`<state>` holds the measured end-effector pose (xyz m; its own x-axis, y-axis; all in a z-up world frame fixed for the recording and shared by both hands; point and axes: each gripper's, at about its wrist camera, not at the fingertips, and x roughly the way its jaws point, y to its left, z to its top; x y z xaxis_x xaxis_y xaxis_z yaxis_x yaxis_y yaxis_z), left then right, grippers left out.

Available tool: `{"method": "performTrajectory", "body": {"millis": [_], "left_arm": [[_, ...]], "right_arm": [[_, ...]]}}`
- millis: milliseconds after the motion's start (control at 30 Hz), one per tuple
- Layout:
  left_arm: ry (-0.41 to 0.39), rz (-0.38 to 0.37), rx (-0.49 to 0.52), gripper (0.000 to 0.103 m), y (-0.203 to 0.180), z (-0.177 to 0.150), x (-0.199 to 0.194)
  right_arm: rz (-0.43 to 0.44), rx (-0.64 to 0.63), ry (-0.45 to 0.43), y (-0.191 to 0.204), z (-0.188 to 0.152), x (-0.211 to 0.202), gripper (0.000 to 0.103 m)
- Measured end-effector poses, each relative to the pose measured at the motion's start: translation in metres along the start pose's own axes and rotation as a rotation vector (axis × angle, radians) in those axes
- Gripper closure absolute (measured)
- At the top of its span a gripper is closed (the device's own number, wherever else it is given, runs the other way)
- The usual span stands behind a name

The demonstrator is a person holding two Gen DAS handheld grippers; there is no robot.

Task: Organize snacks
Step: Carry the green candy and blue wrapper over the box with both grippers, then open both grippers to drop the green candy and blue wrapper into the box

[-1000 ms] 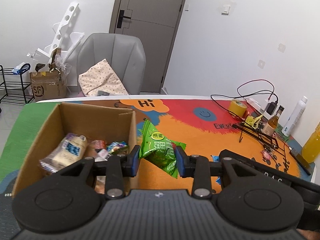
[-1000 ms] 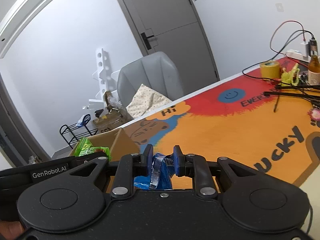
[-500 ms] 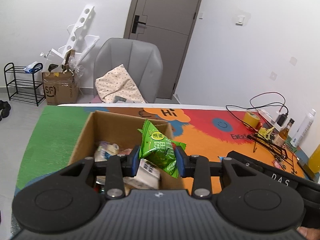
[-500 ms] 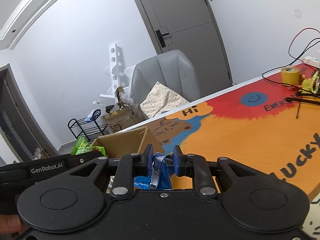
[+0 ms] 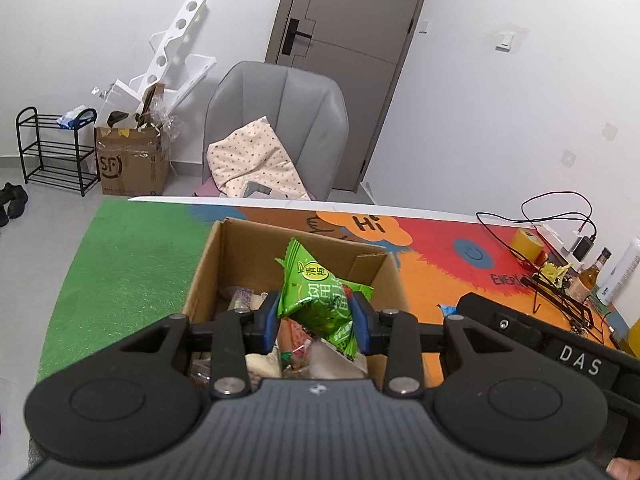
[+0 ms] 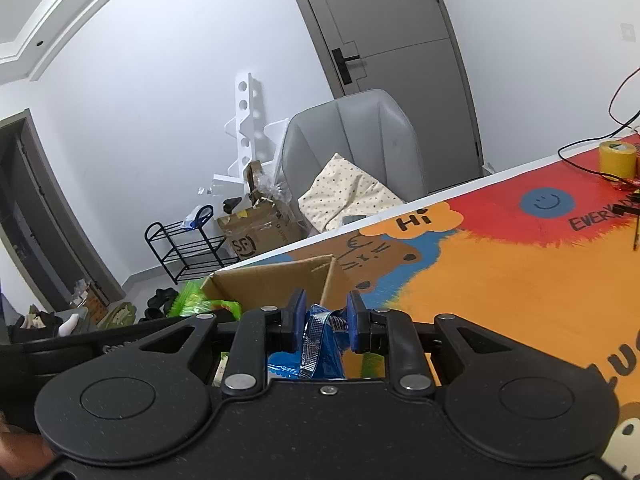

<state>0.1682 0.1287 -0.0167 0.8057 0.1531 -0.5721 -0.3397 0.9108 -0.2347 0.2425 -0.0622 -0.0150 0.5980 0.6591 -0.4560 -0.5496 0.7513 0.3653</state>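
Note:
An open cardboard box stands on the colourful table mat and holds several snack packets. My left gripper is shut on a green snack packet and holds it above the inside of the box. My right gripper is shut on a blue snack packet beside the box, at its right edge. The green packet shows at the left of the right wrist view.
A grey chair with a dotted cushion stands behind the table. A yellow tape roll, cables, bottles and a charger lie at the table's far right. A brown carton and a black rack stand on the floor at the left.
My left gripper has carried the green packet leftward from beside the box to over its inside. My right gripper has moved with the blue packet closer to the box.

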Motion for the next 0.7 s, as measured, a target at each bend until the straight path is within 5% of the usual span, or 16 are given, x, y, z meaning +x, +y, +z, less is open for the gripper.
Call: {"method": "performTrajectory", "body": {"millis": [267, 600, 700], "left_arm": [[0.013, -0.002, -0.028, 0.060, 0.017, 0.003, 0.005], [-0.004, 0.024, -0.030, 0.031, 0.033, 0.007, -0.011], [0.002, 0.019, -0.022, 0.026, 0.033, 0.007, -0.014]], "right_arm": [[0.024, -0.020, 0.013, 0.015, 0.000, 0.011, 0.083], [0.053, -0.035, 0.042, 0.031, -0.003, 0.011, 0.082], [0.053, -0.035, 0.047, 0.032, -0.004, 0.008, 0.074]]}}
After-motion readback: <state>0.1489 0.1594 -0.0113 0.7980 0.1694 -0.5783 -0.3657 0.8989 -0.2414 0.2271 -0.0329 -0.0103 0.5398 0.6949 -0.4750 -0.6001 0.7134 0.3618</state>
